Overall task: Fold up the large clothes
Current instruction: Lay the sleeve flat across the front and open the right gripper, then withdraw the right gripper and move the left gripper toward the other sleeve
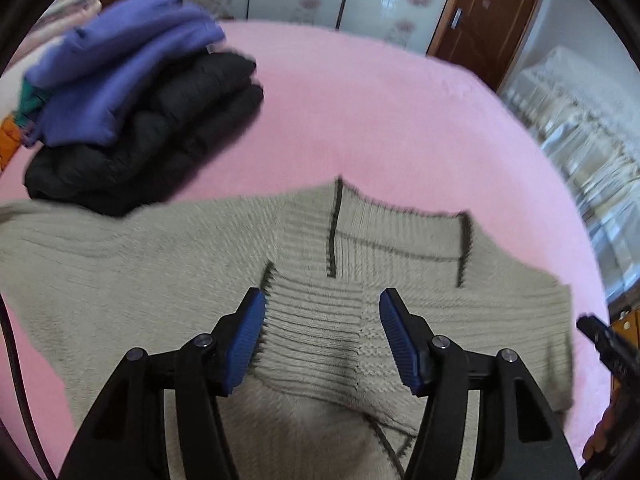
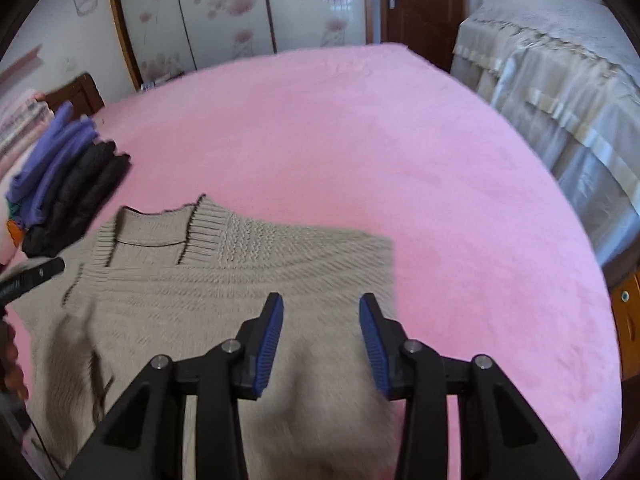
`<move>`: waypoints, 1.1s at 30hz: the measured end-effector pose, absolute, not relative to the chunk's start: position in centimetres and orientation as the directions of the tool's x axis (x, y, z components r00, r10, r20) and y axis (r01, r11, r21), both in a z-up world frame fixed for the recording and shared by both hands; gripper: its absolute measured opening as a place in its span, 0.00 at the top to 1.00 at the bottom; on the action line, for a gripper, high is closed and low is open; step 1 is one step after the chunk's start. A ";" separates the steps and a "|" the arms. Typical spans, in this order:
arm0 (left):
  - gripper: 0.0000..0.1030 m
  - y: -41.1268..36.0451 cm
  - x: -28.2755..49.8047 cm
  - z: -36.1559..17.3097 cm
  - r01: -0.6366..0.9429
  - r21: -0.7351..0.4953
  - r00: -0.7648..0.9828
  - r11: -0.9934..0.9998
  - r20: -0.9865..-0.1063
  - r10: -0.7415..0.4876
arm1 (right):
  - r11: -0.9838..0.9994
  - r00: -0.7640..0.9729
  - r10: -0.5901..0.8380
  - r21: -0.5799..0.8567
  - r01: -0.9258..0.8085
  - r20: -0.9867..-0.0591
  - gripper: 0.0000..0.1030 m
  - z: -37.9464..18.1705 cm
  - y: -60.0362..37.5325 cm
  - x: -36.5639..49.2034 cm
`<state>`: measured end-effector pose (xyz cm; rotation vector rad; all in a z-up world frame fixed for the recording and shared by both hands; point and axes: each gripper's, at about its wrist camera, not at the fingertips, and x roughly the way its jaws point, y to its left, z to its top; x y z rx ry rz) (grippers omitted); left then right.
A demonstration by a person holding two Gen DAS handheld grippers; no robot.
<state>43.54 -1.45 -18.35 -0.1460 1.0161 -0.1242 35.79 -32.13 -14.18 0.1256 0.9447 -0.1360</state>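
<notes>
While the beige knit sweater [image 2: 240, 280] lies spread on the pink bed [image 2: 400, 160], we hold both grippers above it: the left gripper [image 1: 322, 320] over its ribbed collar, the right gripper [image 2: 321, 320] over its body (near the right edge), jaws apart and empty. A purple garment [image 1: 120, 68] tops a folded black jacket [image 1: 160, 140] beside the sweater.

The sweater [image 2: 240, 280] is beige ribbed knit with dark trim at its collar. The bed cover [image 2: 360, 140] is plain pink. Beside it, a purple garment [image 1: 120, 68] tops a black quilted one [image 1: 160, 136]. Claw pads [image 1: 248, 344] are blue.
</notes>
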 end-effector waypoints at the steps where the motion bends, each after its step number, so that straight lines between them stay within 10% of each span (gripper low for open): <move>1: 0.49 -1.7 44.2 -19.4 0.026 -0.173 0.496 0.985 -0.853 -0.163 | 0.984 0.562 -0.065 0.040 0.173 -0.825 0.72 -15.0 -31.9 36.9; 13: 0.55 -0.2 47.4 -23.9 -0.027 -0.135 0.420 0.990 -0.901 -0.112 | 0.958 0.453 -0.138 -0.002 0.288 -0.881 0.77 -20.2 -35.6 39.8; 33: 0.32 3.6 33.1 -9.5 0.114 -0.191 0.604 0.975 -0.766 -0.221 | 0.939 0.584 0.063 0.246 0.239 -0.809 0.66 -10.3 -28.8 24.8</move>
